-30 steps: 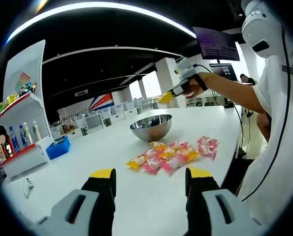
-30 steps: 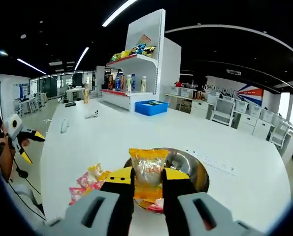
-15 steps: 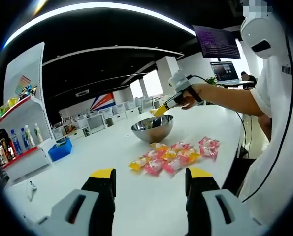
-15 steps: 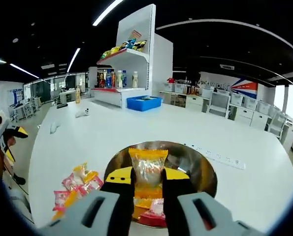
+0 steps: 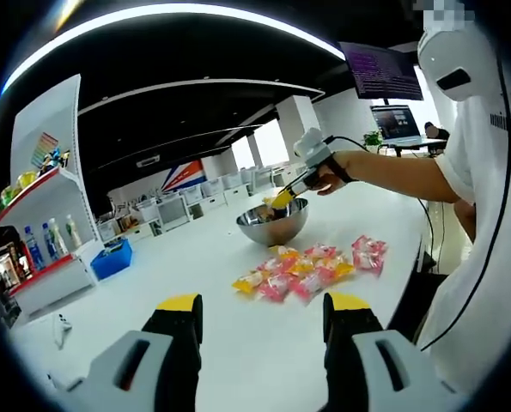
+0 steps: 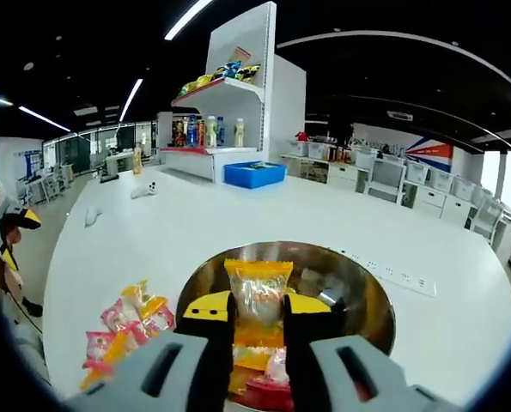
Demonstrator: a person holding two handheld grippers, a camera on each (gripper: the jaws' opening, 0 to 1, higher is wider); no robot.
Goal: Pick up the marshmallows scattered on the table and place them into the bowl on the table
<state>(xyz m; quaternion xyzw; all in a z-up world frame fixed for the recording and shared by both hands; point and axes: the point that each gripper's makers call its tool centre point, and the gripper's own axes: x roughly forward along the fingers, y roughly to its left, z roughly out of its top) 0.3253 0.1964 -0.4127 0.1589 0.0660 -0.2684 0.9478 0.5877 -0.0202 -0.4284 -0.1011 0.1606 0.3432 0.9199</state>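
Note:
A steel bowl [image 5: 273,222] stands on the white table [image 5: 152,309], and several pink and yellow marshmallow packets [image 5: 300,270] lie scattered in front of it. In the right gripper view the bowl [image 6: 358,292] lies right below my right gripper [image 6: 257,309], which is shut on a yellow marshmallow packet [image 6: 258,287] held over it; other packets [image 6: 259,382] lie inside. My right gripper [image 5: 282,198] also appears in the left gripper view, over the bowl's rim, held by a person's hand. My left gripper [image 5: 261,313] stands open above the table, short of the packets.
A white shelf unit [image 6: 229,112] with bottles and snacks stands at the table's far side, with a blue tray [image 6: 252,173] beside it. A person in white [image 5: 487,223] stands at the table's right edge. Loose packets [image 6: 126,326] lie left of the bowl. Desks and chairs fill the background.
My right gripper has come down closer over the bowl with the yellow packet still held. The left gripper view has shifted only slightly.

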